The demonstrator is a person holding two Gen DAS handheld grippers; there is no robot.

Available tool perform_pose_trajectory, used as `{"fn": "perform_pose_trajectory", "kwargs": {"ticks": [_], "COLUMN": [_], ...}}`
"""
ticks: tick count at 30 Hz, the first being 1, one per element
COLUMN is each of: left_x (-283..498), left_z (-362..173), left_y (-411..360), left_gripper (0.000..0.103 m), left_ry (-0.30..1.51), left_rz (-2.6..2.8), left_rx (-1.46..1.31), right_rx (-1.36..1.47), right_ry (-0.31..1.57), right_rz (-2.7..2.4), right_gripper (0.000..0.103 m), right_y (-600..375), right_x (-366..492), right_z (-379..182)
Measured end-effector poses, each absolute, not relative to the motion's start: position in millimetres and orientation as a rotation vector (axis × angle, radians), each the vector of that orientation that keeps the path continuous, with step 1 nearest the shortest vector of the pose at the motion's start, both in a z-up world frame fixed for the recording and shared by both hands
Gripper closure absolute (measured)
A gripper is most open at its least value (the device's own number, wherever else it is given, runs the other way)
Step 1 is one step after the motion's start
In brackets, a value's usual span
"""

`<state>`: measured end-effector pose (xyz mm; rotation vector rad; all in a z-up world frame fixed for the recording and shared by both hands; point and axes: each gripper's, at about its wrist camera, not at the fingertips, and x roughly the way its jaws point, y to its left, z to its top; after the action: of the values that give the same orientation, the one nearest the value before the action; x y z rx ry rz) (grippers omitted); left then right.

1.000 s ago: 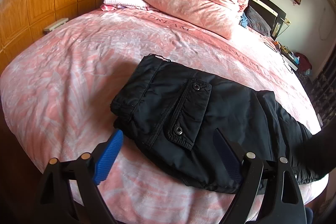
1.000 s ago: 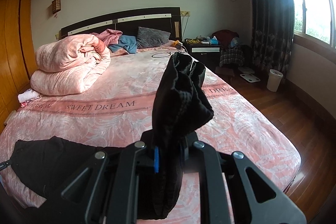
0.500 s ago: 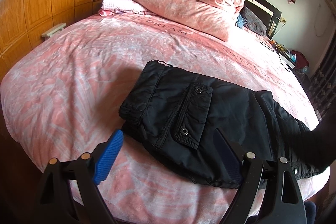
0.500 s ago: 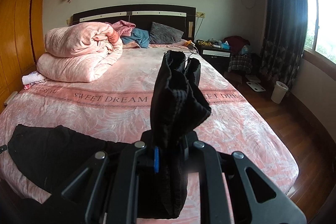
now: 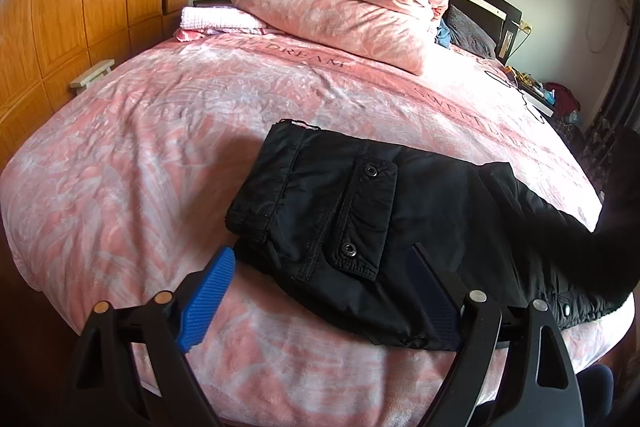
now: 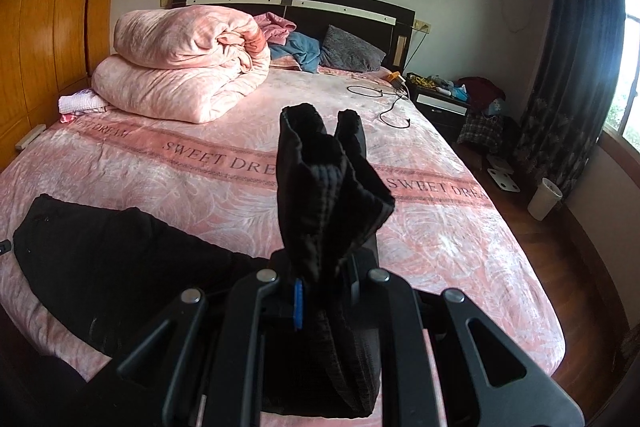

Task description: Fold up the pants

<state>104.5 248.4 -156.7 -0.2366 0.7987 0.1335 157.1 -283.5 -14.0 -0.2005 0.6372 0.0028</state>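
Black pants (image 5: 360,219) lie on the pink bed, waist end to the left with a snap pocket flap facing up. My left gripper (image 5: 320,267) is open, its blue pads on either side of the near edge of the waist part, low over it. My right gripper (image 6: 324,283) is shut on the pants' leg cuffs (image 6: 324,195), which stand bunched above the jaws. The rest of the pants (image 6: 112,259) trails to the left on the bed. The lifted leg shows as a dark mass at the right edge of the left wrist view (image 5: 616,219).
A folded pink quilt (image 6: 180,67) and pillows sit at the head of the bed (image 6: 440,239). A cable (image 6: 384,107) lies on the far right of the bed. A wooden wardrobe (image 5: 60,7) stands on the left, a nightstand (image 6: 440,103) and a white bin (image 6: 544,199) on the right.
The right gripper has carried the cuffs leftward and higher over the bed. The left gripper has moved slightly, staying open over the waist end.
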Motion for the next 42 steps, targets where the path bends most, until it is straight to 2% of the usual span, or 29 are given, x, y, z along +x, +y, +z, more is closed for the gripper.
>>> {"fn": "perform_pose_trajectory", "kwargs": {"ticks": [19,27,42], "left_x": [98,98,102], "left_z": [-173,-175,-178], "left_y": [259,254,221], "left_gripper": [0.015,0.015,0.015], "left_ry": [0.823,0.834,0.863], "left_rz": [0.130,0.104,0.053], "left_rx": [-0.243,-0.229,-0.166], "right_rx": [-0.555,-0.704,-0.781], "right_ry": [0.736,0.726,0.720], "right_rz": [0.050,0.054,0.114], "right_gripper": [0.091,0.091,0.091], "right_y": [-147,-117,-87], "right_x": [158,144,132], "right_z": [-104,-133,-162]}}
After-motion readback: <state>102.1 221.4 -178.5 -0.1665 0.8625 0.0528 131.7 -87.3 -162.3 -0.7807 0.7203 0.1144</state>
